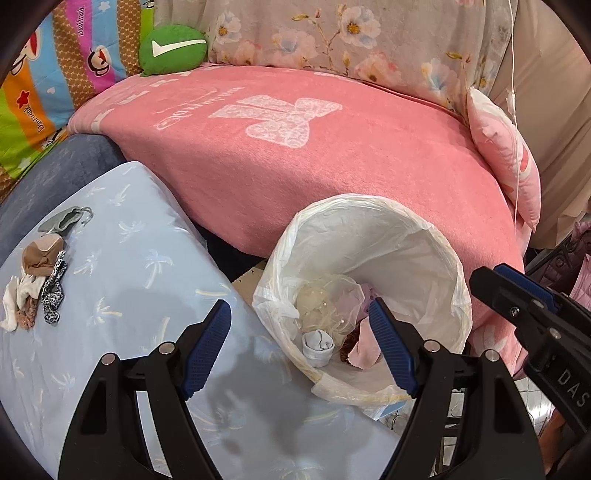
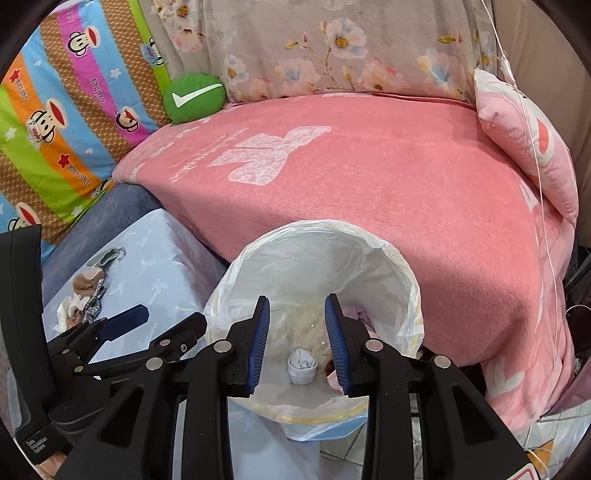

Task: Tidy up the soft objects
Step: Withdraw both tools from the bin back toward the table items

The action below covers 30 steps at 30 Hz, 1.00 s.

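- Left to sort: small soft pile (image 1: 33,291) on the blue cushion (image 1: 129,258), at nine o'clock.
- Left gripper (image 1: 301,343): jaws released, empty.
- Done: rolled sock (image 2: 303,363) in the lined bin (image 2: 402,280), at six o'clock.
- Right gripper (image 2: 300,345): jaws parted, empty.

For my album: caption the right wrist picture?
Open right claw above the lined bin, rolled sock inside.

A pink blanket (image 1: 332,166) with a white printed motif covers the seat. Behind it hangs a floral fabric (image 1: 332,33). A green cushion (image 1: 173,48) bearing a white tick rests against a striped cartoon-monkey quilt (image 2: 66,122). A small pink pillow (image 1: 506,158) leans upright at the blanket's right end. A thin white cord (image 2: 532,147), possibly a cable, hangs before it.
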Motion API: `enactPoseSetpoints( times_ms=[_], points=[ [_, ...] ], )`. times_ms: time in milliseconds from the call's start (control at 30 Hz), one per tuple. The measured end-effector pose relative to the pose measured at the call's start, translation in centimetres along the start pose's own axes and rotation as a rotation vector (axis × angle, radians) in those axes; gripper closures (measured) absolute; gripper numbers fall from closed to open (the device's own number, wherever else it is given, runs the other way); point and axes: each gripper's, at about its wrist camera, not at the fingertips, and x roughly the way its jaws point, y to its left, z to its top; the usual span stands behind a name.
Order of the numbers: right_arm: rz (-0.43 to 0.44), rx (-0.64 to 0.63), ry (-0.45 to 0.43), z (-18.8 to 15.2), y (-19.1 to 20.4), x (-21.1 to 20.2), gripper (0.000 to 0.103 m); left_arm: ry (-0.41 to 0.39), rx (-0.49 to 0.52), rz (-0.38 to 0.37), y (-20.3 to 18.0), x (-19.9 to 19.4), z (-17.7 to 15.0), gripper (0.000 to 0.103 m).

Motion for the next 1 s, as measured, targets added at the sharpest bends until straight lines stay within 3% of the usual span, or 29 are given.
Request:
enactPoseSetpoints(
  times_ms=[467, 1000],
  points=[
    [0.080, -0.109, 0.049, -1.3, 5.8, 1.6, 0.072, -0.043, -0.136, 0.090, 6.7, -2.7, -1.7, 0.029],
    [0.226, -0.283, 0.117, -2.4, 18.7, 5.3, 0.072, -0.064, -0.357, 0.252, 19.3, -5.6, -5.3, 0.027]
  ],
)
